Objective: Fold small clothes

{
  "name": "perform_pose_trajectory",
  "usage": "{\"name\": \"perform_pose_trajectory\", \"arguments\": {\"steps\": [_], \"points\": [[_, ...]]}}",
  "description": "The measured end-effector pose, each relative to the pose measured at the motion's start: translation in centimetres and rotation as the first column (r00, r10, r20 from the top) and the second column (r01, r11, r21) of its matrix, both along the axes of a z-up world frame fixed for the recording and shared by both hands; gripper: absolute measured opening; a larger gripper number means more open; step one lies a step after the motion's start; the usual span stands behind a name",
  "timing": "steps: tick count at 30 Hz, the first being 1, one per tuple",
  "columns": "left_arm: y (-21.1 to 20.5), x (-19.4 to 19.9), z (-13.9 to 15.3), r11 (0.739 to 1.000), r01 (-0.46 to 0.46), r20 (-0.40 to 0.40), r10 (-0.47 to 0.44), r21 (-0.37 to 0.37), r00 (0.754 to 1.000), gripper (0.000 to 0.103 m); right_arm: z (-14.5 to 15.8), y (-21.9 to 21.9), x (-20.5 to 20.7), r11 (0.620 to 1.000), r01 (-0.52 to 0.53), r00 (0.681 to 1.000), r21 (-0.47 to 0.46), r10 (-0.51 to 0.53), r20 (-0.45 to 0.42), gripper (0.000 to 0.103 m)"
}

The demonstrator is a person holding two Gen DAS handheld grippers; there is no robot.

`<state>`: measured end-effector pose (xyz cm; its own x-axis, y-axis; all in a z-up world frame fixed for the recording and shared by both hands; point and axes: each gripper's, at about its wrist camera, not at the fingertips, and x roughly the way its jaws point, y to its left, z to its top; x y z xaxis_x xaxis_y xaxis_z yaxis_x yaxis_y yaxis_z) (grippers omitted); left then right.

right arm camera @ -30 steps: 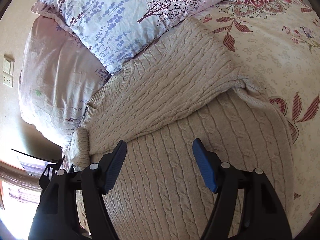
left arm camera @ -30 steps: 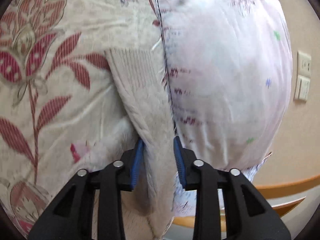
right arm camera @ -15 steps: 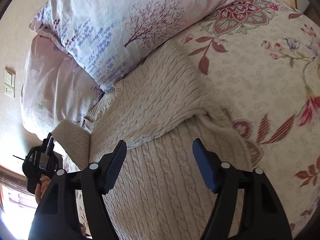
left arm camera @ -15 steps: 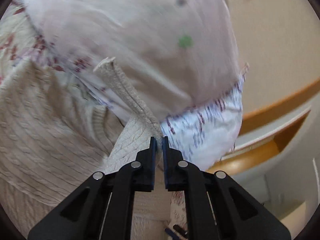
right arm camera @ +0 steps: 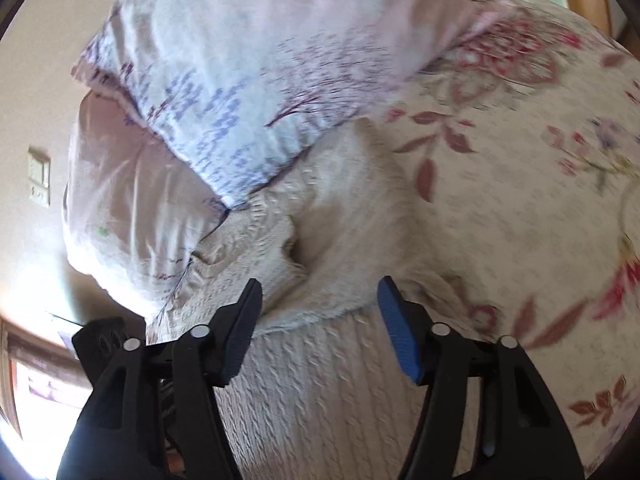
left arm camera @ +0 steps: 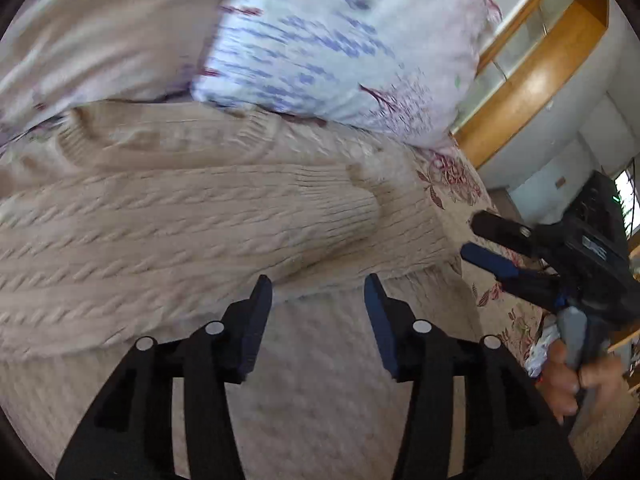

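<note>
On the bed (right arm camera: pixel 520 208), flat on the floral cover, lies the cream cable-knit sweater (left arm camera: pixel 192 232), collar end up against the pillows. In the left wrist view its ribbed neckline runs along the top, just under the lavender-print pillow (left arm camera: pixel 340 40), with the pale pink pillow (left arm camera: pixel 100 28) beside that. One sleeve (left arm camera: pixel 248 216) is folded across the body, long axis left to right in that view, ribbed cuff pointing right toward the other tool.

Left claw (left arm camera: pixel 318 292): jaws opening, half wide, nothing between the pads, hovering above the lower edge of the folded sleeve.

Right claw (right arm camera: pixel 318 298): jaws closing, still moderately wide, nothing pinched. It sits over the folded edge where upper knit meets the lower panel. The same claw shows at the right of the left wrist view (left arm camera: pixel 480 236), with a hand (left arm camera: pixel 572 380) on its grip.

Hard to read: both views are motion-blurred, so the knit pattern smears near the collar. The hem is cut off below the claws. The second sleeve can't be made out. Whether the collar touches the pillow or tucks under it is unclear.
</note>
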<state>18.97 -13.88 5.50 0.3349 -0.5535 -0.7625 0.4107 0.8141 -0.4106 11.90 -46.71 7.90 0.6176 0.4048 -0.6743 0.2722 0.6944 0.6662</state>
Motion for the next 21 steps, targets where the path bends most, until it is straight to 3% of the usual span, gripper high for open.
{"name": "perform_pose_trajectory", "arguments": {"steps": [4, 8, 9, 11, 12, 14, 21], "points": [[8.4, -1.4, 0.5, 0.987, -0.158, -0.034, 0.158, -0.012, 0.987, 0.048, -1.4, 2.3, 3.9, 0.997, -0.081, 0.995, -0.008, 0.080, -0.062, 0.056], [15.8, -3.5, 0.4, 0.944, -0.329, -0.065, 0.330, 0.031, 0.942, 0.048, -3.1, 3.7, 5.5, 0.995, -0.104, 0.989, 0.010, 0.104, -0.106, 0.054], [16.5, -3.8, 0.2, 0.934, -0.354, -0.063, 0.357, 0.048, 0.932, 0.048, -3.2, 4.0, 5.6, 0.993, -0.114, 0.988, 0.000, 0.113, -0.109, 0.052], [19.1, -5.2, 0.0, 0.909, -0.408, -0.067, 0.413, 0.083, 0.908, 0.048, -3.4, 4.9, 5.9, 0.990, -0.137, 0.985, -0.035, 0.132, -0.111, 0.036], [20.0, -5.6, -0.2, 0.900, -0.427, -0.075, 0.433, 0.092, 0.898, 0.048, -3.5, 5.1, 6.0, 0.989, -0.137, 0.985, -0.050, 0.131, -0.113, 0.032], [21.5, -6.4, -0.7, 0.885, -0.454, -0.090, 0.463, 0.107, 0.882, 0.048, -3.5, 5.5, 6.0, 0.988, -0.136, 0.986, -0.071, 0.127, -0.109, 0.002], [22.3, -7.4, -0.6, 0.883, -0.461, -0.091, 0.468, 0.090, 0.879, 0.047, 0.5, 4.5, 5.5, 0.988, -0.030, 0.999, -0.149, 0.036, 0.039, 0.000]]}}
